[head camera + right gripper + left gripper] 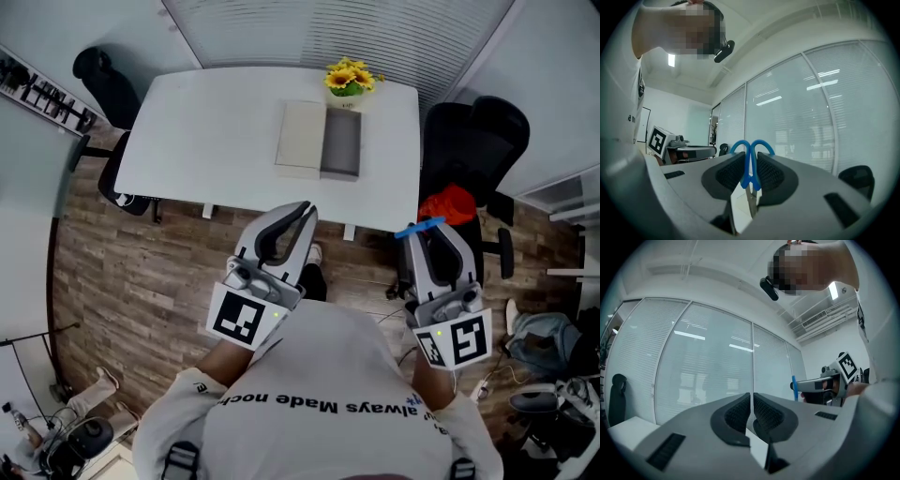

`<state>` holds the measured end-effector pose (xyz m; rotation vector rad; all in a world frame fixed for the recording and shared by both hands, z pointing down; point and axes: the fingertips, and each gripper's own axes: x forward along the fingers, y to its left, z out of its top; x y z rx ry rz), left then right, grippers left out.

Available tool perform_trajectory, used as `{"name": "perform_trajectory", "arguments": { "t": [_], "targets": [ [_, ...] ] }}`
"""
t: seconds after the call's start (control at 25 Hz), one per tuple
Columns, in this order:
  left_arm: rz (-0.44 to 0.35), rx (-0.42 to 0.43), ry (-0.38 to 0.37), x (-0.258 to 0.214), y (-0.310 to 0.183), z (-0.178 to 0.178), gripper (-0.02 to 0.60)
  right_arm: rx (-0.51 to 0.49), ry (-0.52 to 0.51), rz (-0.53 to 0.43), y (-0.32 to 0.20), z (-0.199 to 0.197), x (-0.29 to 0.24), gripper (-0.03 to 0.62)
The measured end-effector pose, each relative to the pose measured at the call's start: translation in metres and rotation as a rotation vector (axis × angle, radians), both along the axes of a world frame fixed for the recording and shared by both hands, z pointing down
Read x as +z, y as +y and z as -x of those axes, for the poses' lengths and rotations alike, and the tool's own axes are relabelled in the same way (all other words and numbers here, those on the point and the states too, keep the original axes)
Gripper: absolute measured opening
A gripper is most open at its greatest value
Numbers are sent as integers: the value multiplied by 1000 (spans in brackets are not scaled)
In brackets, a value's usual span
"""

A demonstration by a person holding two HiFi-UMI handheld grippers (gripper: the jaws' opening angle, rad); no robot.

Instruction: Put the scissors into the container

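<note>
Left tongs [751,404] are clenched shut with nothing between them, held up short of the white tabletop [206,131]. On that tabletop a pale flat piece [300,139] touches the grey container [341,145], with yellow flowers [349,79] just behind. Right tongs [750,171] grasp the blue-handled scissors [749,157], well apart from the container.

I record a white table [216,131] on a wood-plank floor [112,281]. One black chair [105,80] stands at its left end, a second chair [473,141] at its right. A blind-covered glass partition [337,28] runs behind. A ceiling light [671,59] is lit.
</note>
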<state>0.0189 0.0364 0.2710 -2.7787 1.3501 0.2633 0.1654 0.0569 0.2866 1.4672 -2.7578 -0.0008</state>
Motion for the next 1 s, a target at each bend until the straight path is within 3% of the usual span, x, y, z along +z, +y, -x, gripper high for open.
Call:
{"name": "perform_trajectory", "arguments": {
  "t": [0.64, 1.0],
  "targets": [
    [-6, 54, 18, -1, -137, 19, 37, 34, 12, -4, -130, 24, -3, 89],
    [-6, 94, 5, 5, -187, 25, 37, 47, 22, 5, -180, 40, 1, 89]
  ]
}}
